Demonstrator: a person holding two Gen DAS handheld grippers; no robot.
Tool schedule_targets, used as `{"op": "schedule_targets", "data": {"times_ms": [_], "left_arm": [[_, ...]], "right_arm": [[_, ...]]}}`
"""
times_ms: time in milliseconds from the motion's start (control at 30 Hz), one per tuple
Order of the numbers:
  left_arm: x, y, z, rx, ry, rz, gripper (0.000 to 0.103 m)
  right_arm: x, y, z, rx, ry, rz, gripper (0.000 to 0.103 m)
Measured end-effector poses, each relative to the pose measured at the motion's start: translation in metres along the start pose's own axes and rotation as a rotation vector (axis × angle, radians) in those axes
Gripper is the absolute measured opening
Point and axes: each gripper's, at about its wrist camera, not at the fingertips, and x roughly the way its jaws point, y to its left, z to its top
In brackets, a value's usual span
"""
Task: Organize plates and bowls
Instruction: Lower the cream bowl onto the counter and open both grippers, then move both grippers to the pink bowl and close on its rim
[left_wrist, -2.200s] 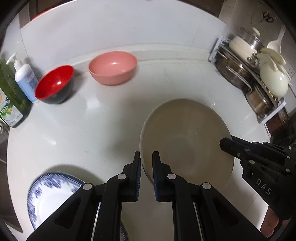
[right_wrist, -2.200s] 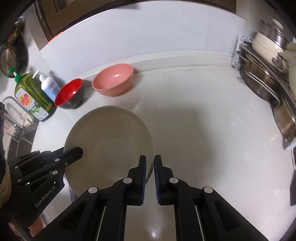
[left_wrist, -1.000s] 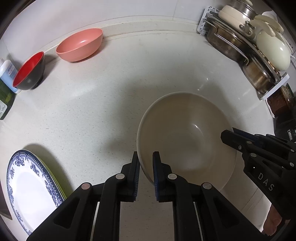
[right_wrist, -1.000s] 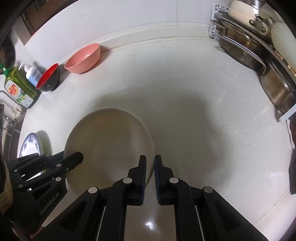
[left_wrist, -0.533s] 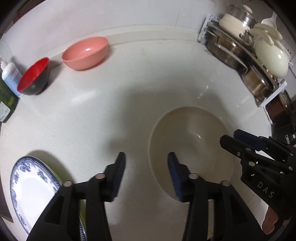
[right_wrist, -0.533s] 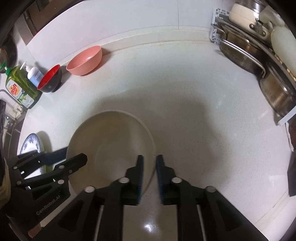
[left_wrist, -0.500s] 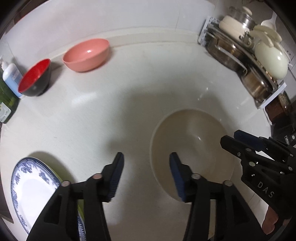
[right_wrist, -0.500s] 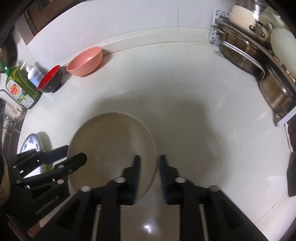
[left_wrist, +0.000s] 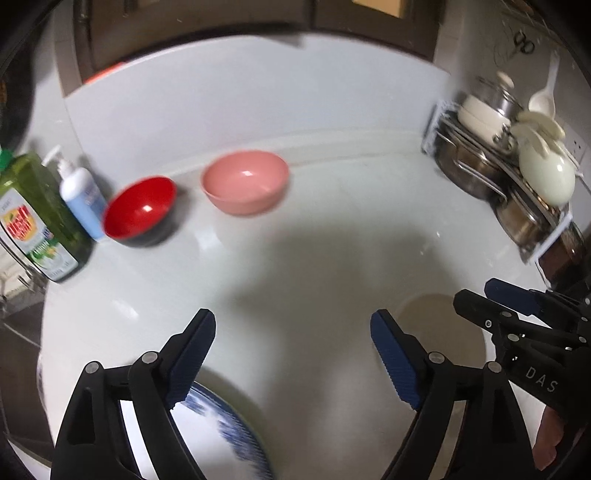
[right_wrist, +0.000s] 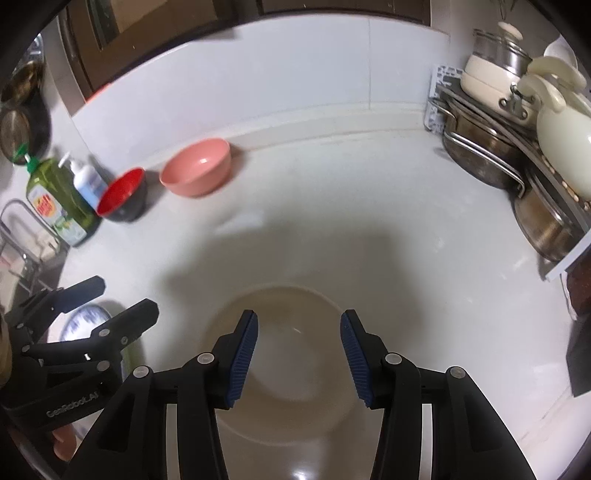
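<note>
I have both grippers spread wide, empty: left gripper (left_wrist: 293, 354) above the blue plate (left_wrist: 236, 432), right gripper (right_wrist: 299, 354) over the beige bowl (right_wrist: 295, 387) on the counter (right_wrist: 332, 206).

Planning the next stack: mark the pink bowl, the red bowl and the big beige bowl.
pink bowl (left_wrist: 244, 181), left wrist view, on its inner base.
red bowl (right_wrist: 121, 192), right wrist view, on its red inside.
beige bowl (right_wrist: 295, 373), right wrist view, on its inner floor between the open fingers.
</note>
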Motion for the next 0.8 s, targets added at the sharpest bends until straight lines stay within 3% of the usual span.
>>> {"op": "schedule_targets", "data": {"times_ms": [467, 800], "left_arm": [[0.006, 0.076, 0.057, 0.088, -0.063, 0.091, 0.086], [0.029, 0.107, 0.105, 0.137, -0.066, 0.112, 0.085]], "right_arm": [[0.01, 0.075, 0.056, -0.037, -0.09, -0.004, 0.048], [0.033, 0.106, 0.106, -0.035, -0.072, 0.017, 0.048]]}}
